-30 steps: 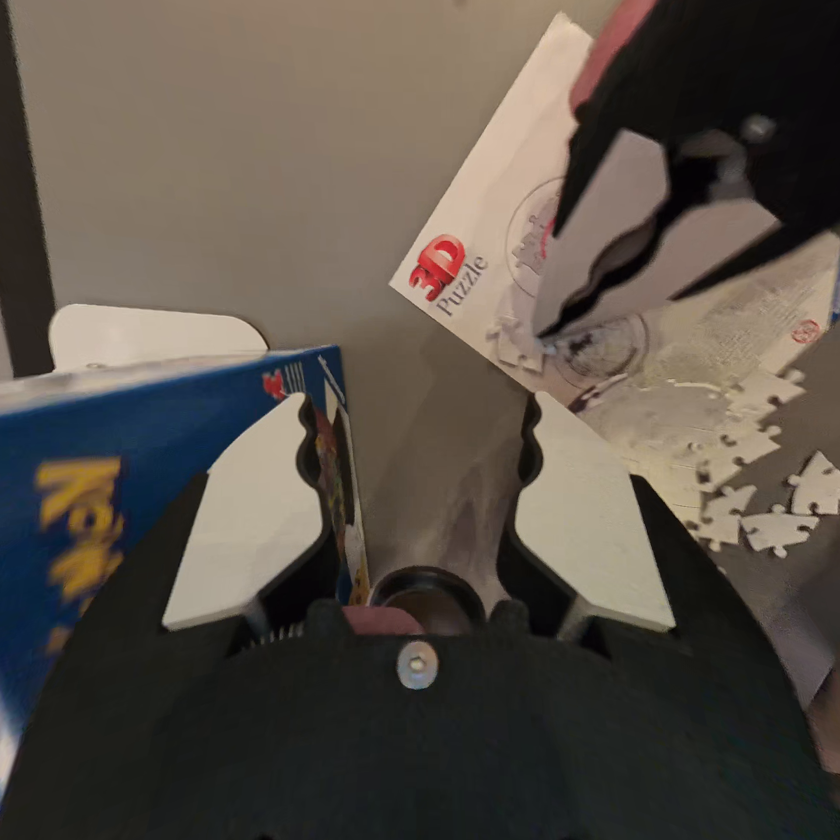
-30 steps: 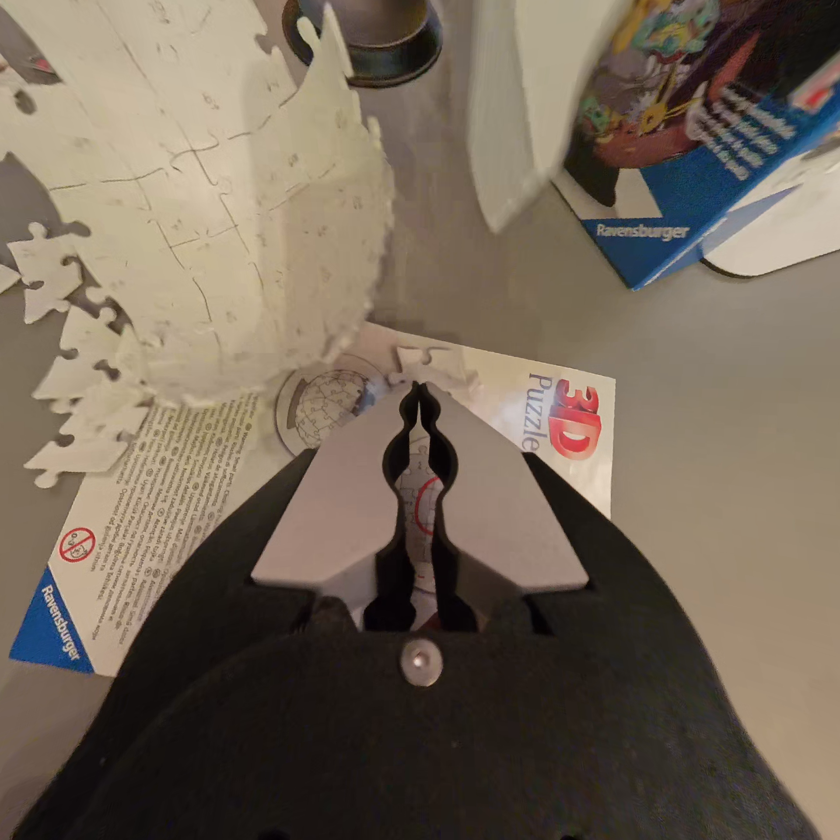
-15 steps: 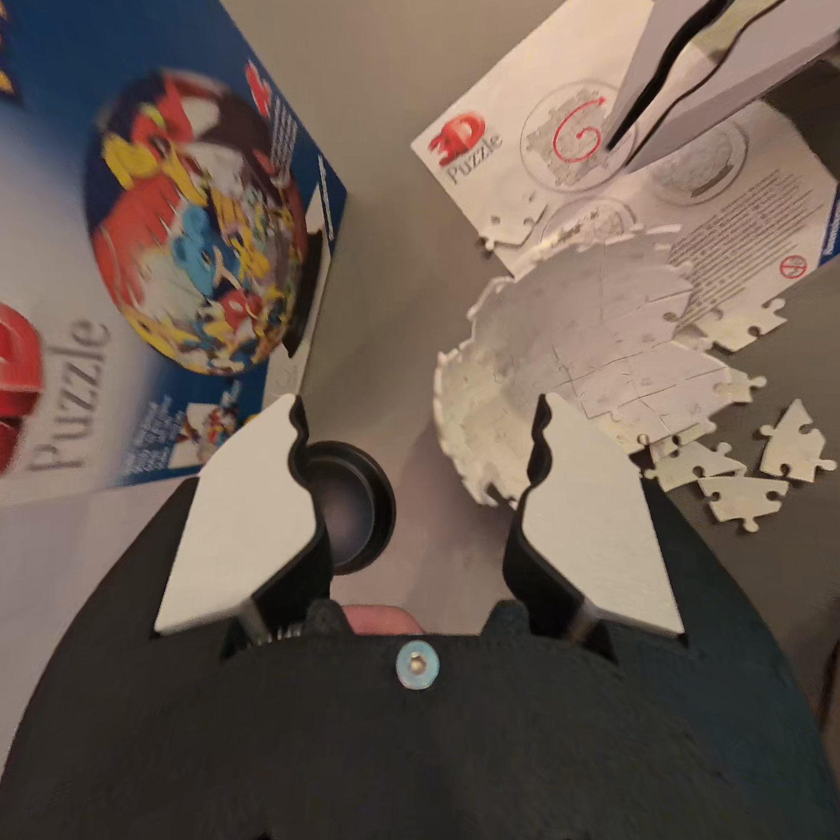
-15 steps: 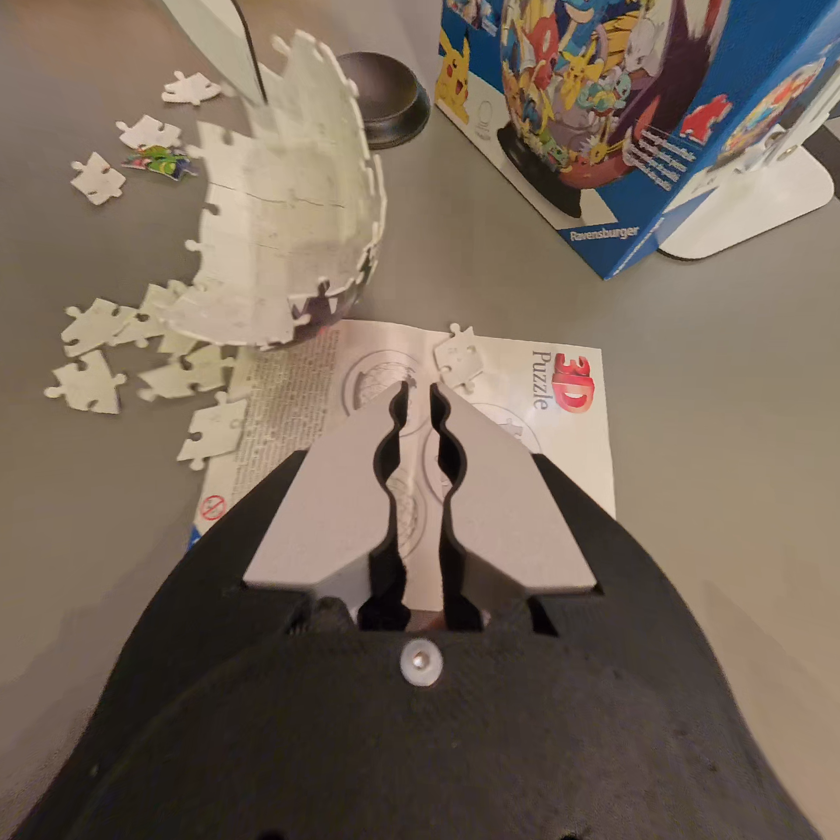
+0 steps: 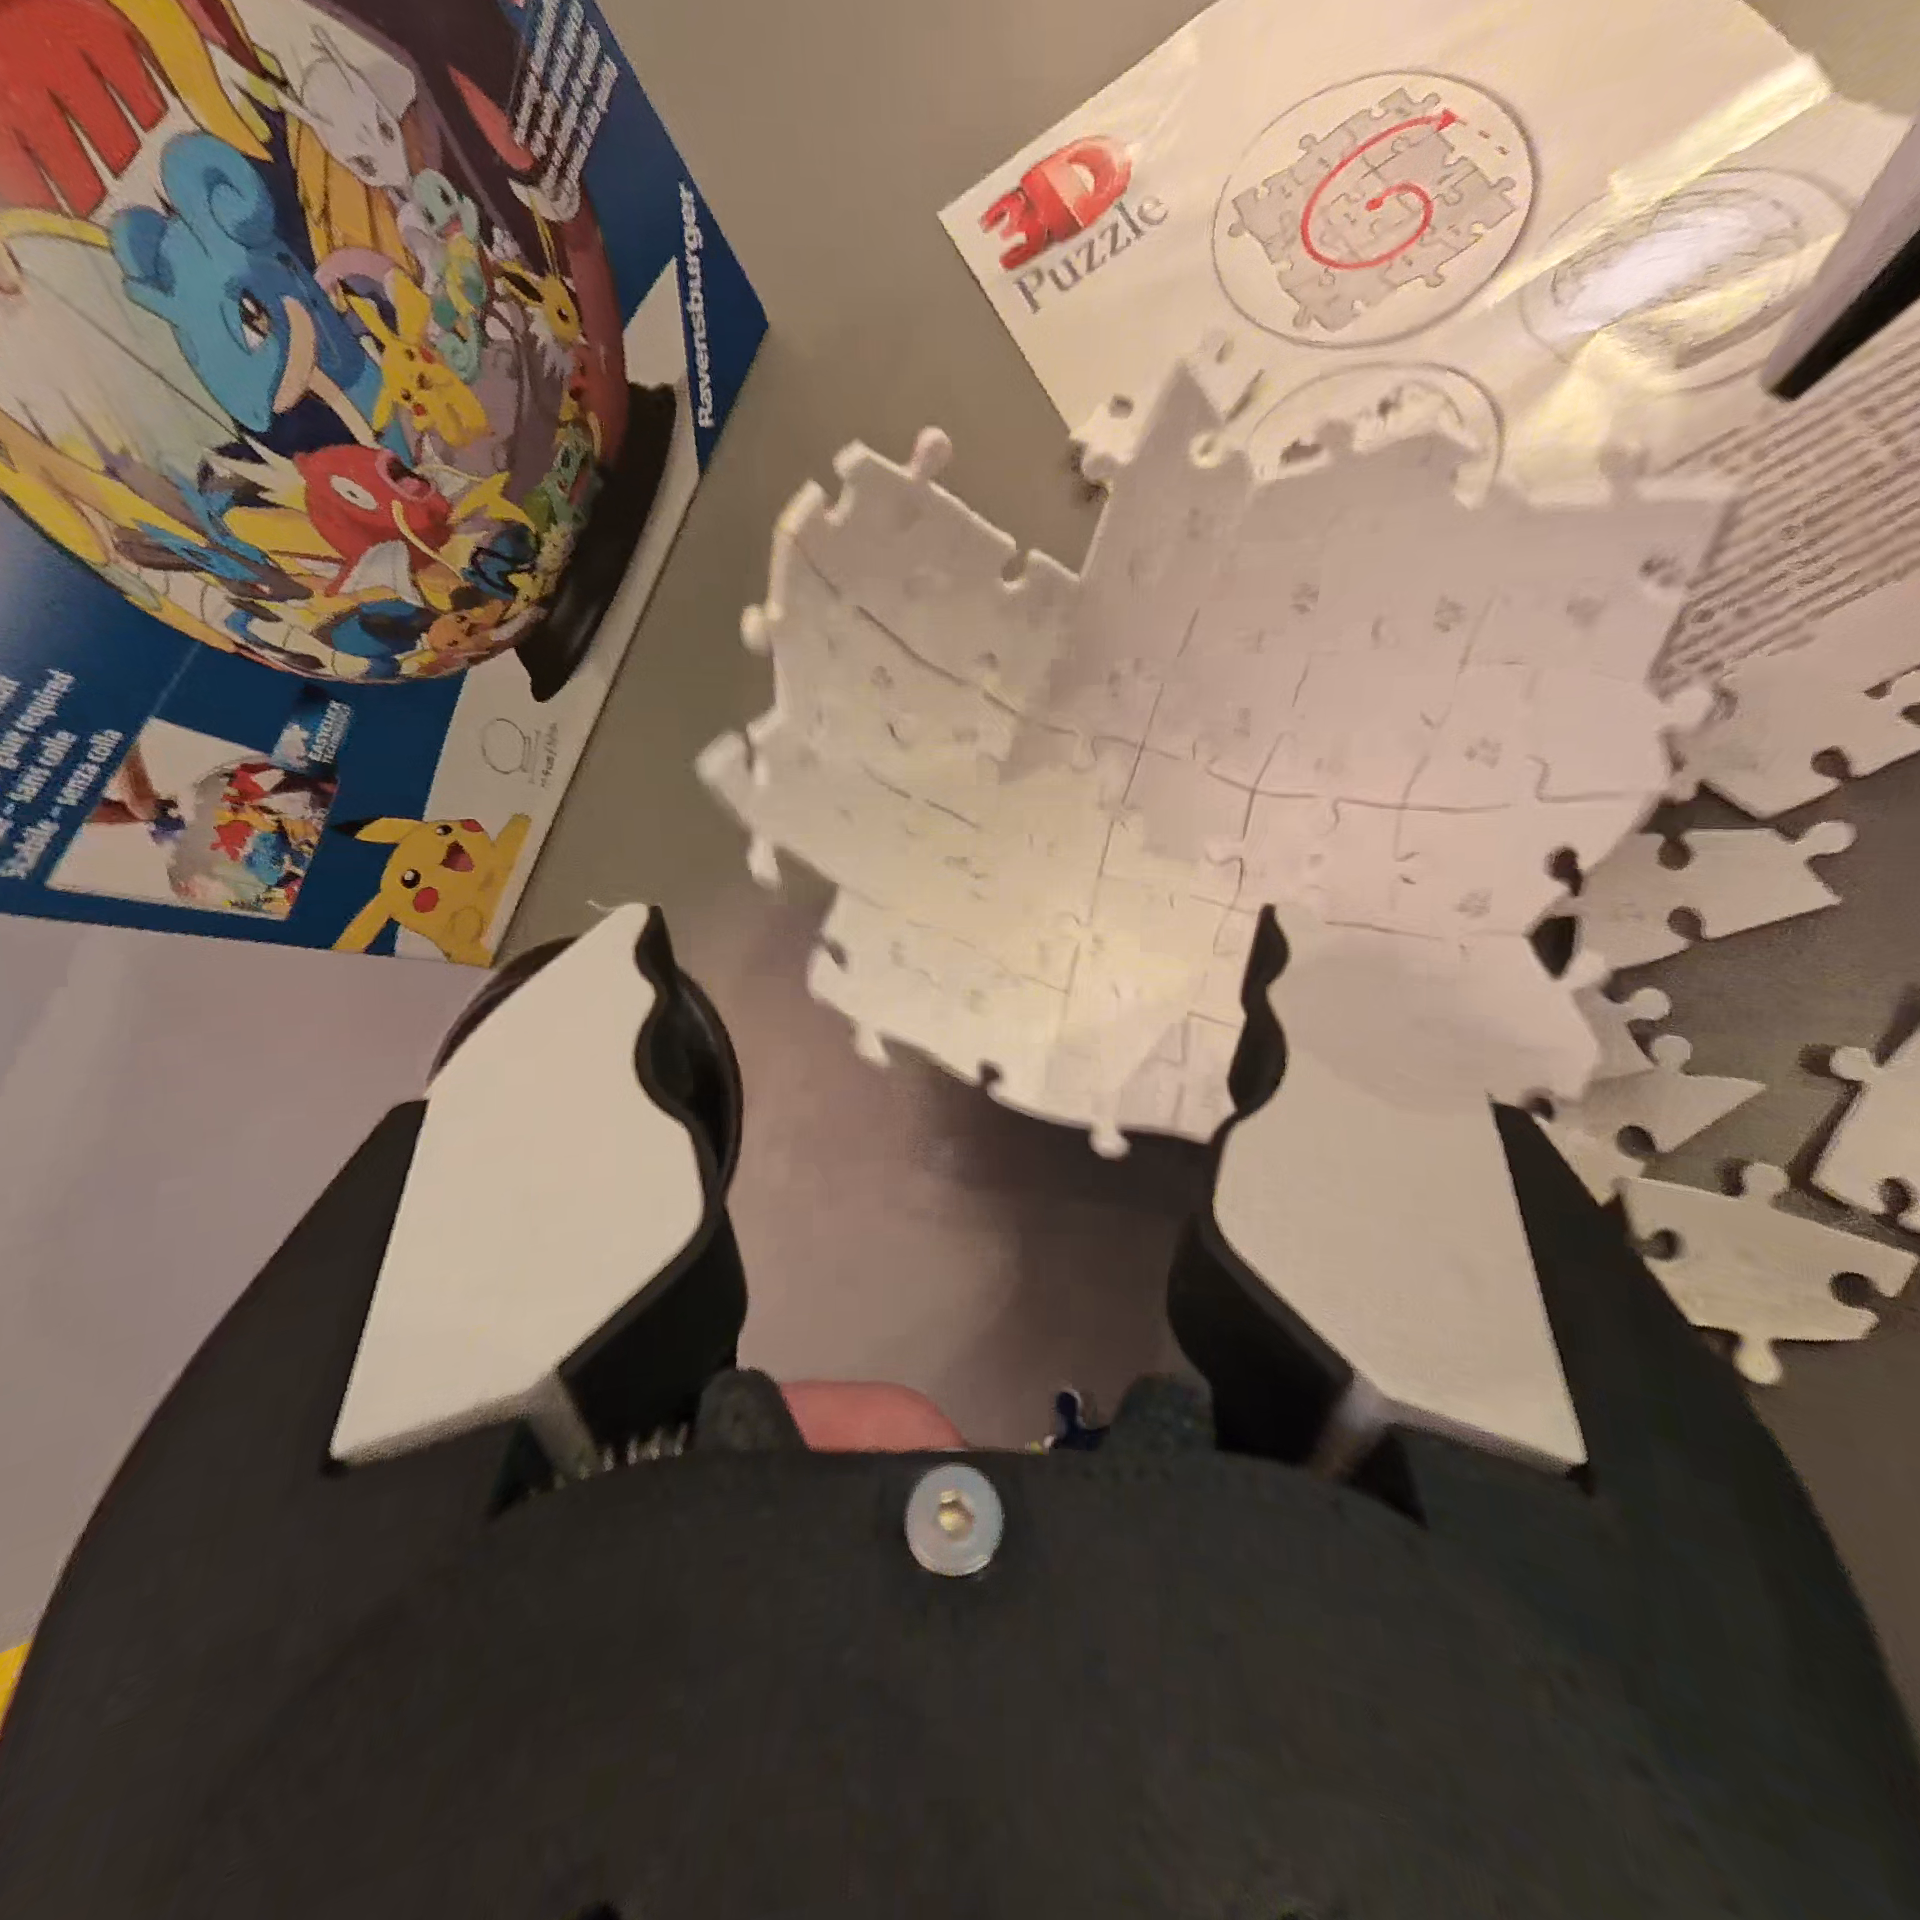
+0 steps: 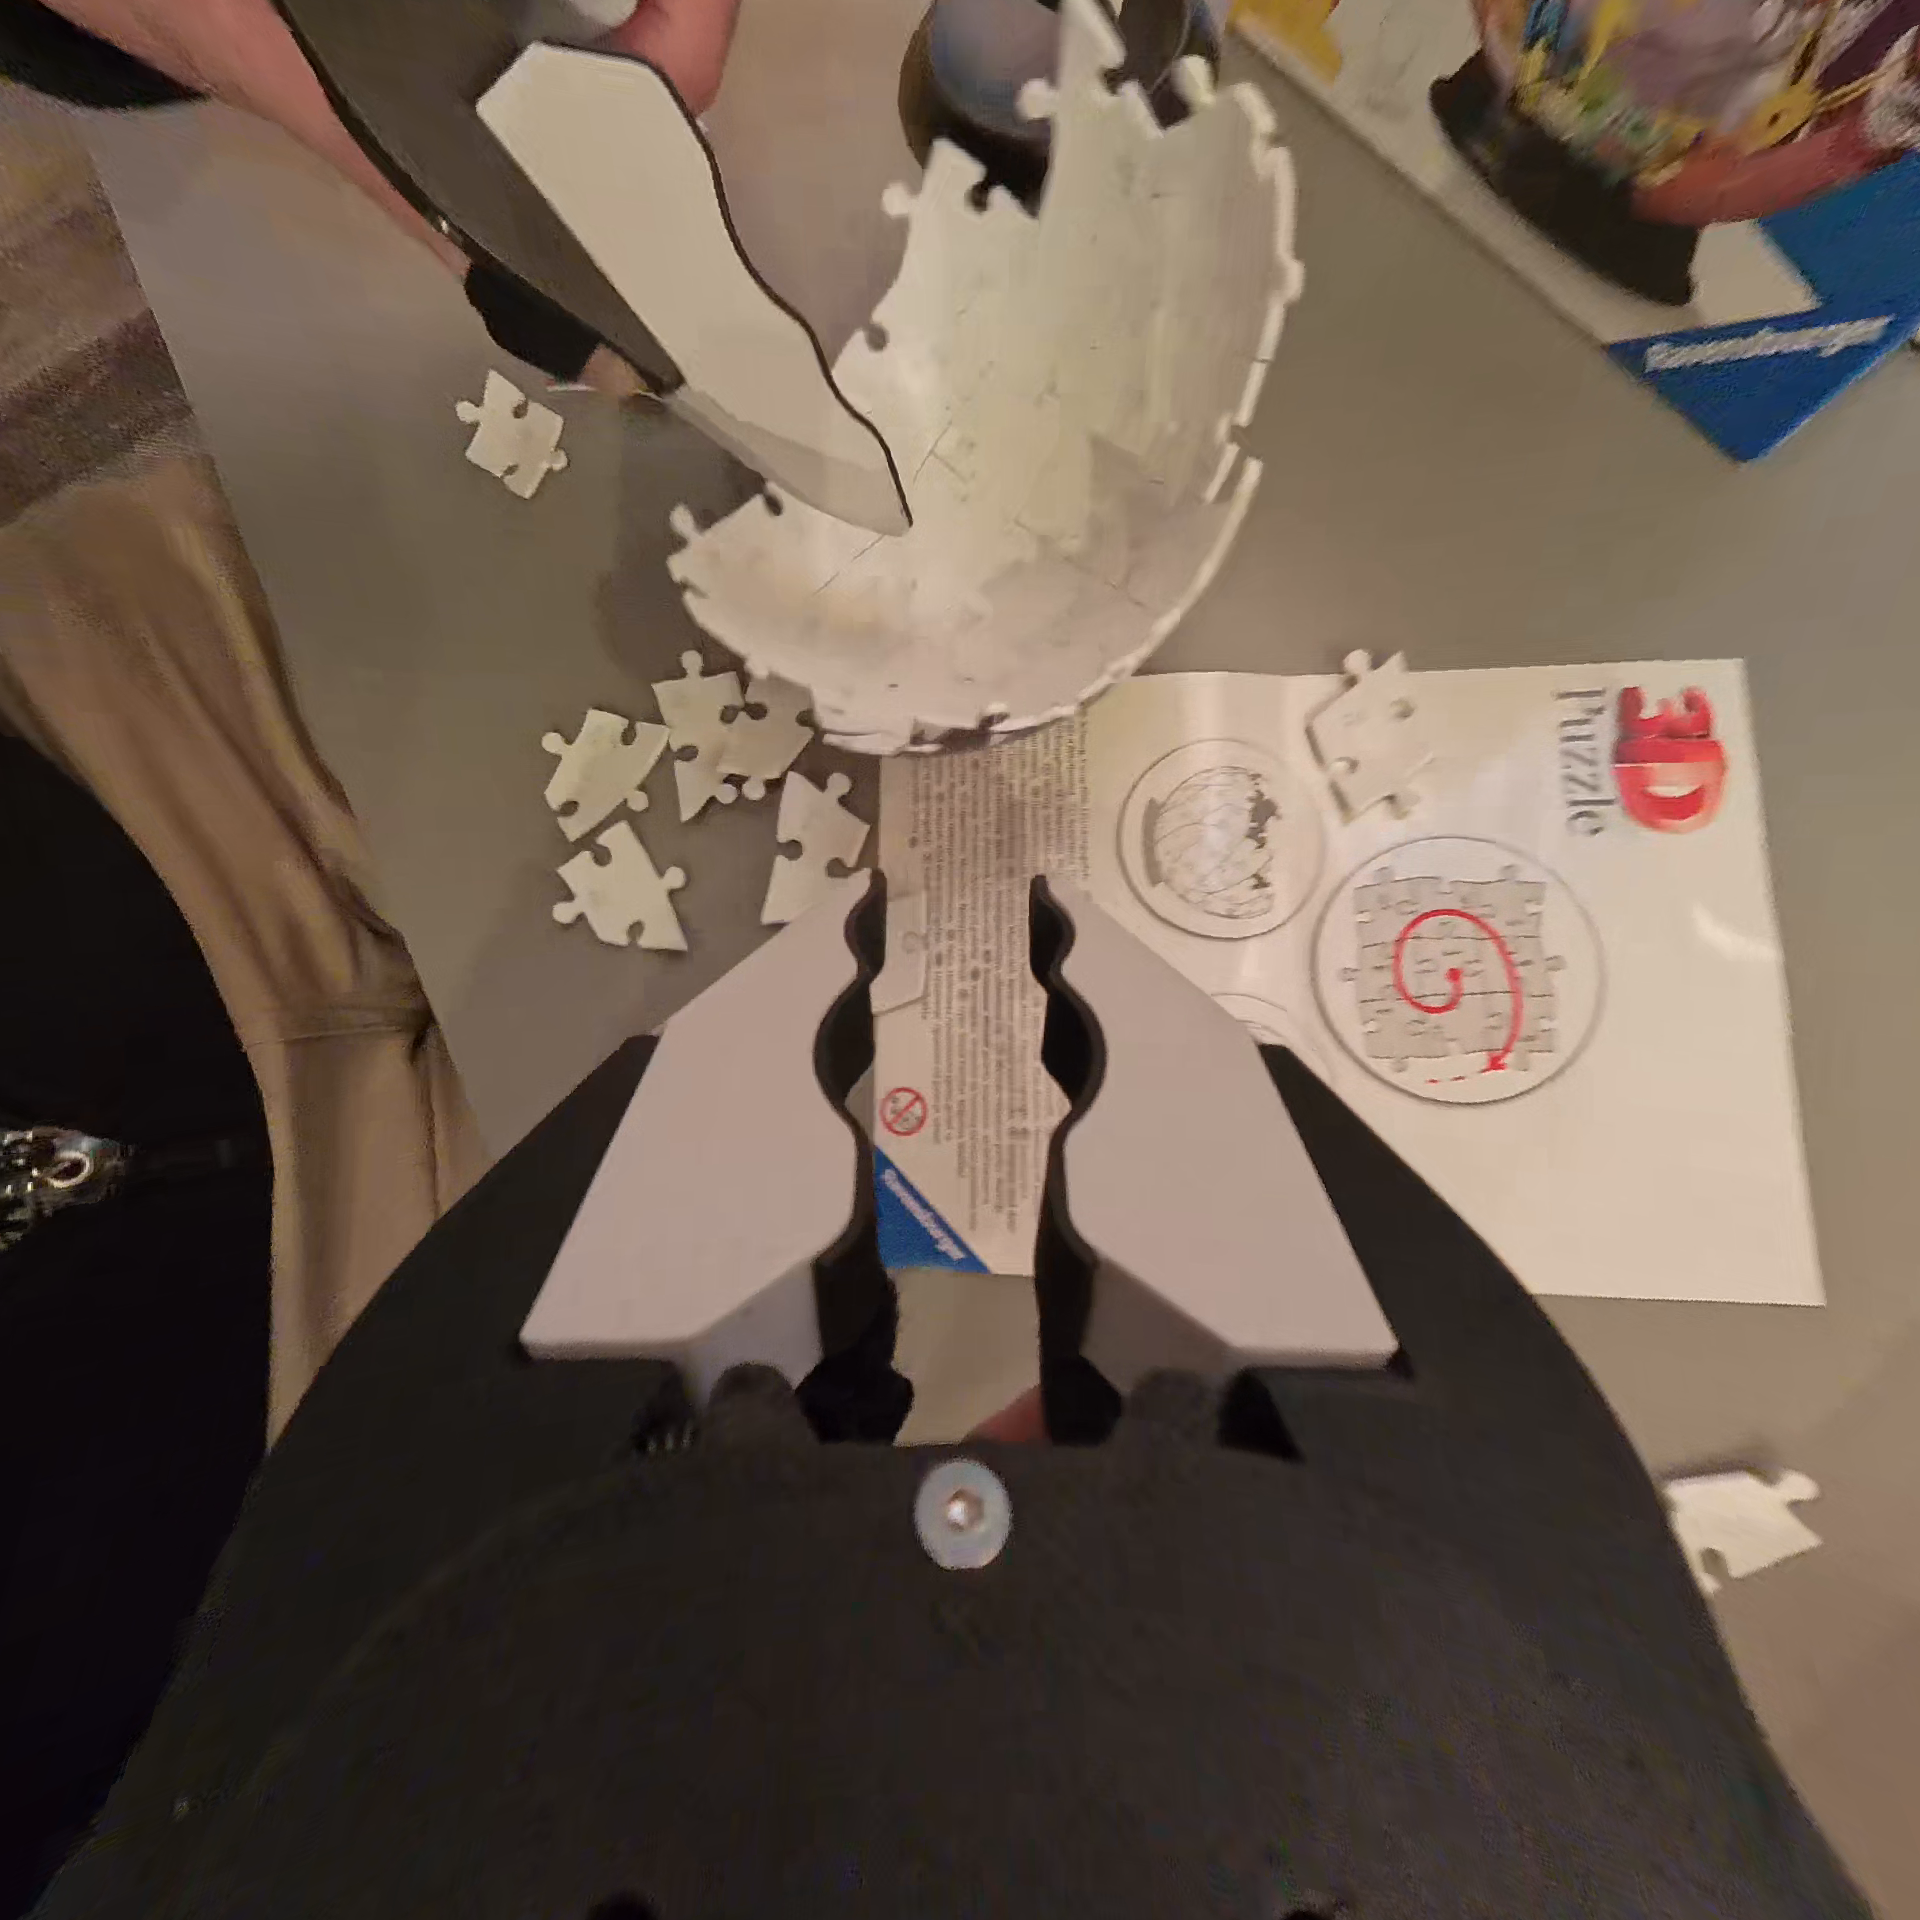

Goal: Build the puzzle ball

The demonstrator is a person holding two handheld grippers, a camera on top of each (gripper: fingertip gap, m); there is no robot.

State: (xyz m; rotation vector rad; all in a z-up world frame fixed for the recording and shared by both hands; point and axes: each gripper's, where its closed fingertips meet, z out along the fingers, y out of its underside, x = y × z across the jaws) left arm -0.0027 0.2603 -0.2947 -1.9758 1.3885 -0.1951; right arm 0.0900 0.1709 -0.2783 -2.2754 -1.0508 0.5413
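Half a second ago my left gripper (image 5: 951, 1023) was back near the round black stand; now it has closed in on the half-built ball (image 5: 1195, 748), with its right finger (image 6: 717, 312) reaching over the jagged rim into the white shell and the left finger outside. Its jaws are spread wide and hold nothing. My right gripper (image 6: 956, 904) has pulled back from the single piece (image 6: 1371, 743) lying on the instruction sheet (image 6: 1662, 1039) and widened; it hangs over the sheet's text, parted and empty.

I read this as the left getting ready to pinch the shell wall and steady it, so the right can fetch a piece. The ball itself sits on the grey table (image 6: 1455, 499), its lower edge overlapping the top of the sheet, about half complete by my judgement.

Room is mixed. Loose pieces (image 6: 675, 790) crowd the near left of the shell, and the blue puzzle box (image 5: 343, 468) stands just beyond it, with the stand hidden mostly behind the shell. Open table lies right of the sheet, apart from 1 stray piece (image 6: 1745, 1527). The rim tabs look thin, so a hard squeeze could pop joints apart.
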